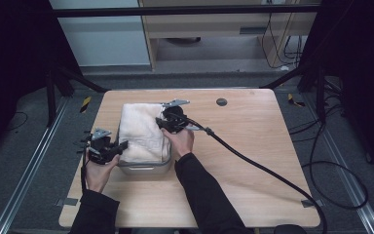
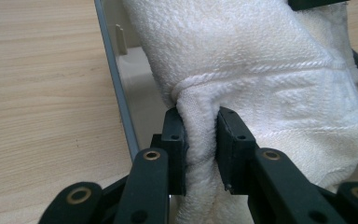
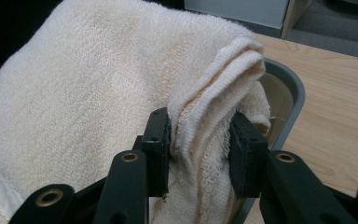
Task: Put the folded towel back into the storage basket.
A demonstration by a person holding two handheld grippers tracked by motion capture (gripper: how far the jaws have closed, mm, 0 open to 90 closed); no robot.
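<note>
**One towel, one bin, two grippers**

One cream towel [image 1: 141,131] lies over one grey bin [image 1: 143,168] on the table [image 1: 253,146]. Left gripper [image 2: 200,140] pinches a towel fold between its jaws; right gripper [image 3: 198,140] clamps the bunched towel edge.

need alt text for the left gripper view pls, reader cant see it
Two black jaws of the left gripper pinch a bunched fold of a thick white terry towel. The towel lies in a grey metal tray on a light wooden table.
</note>
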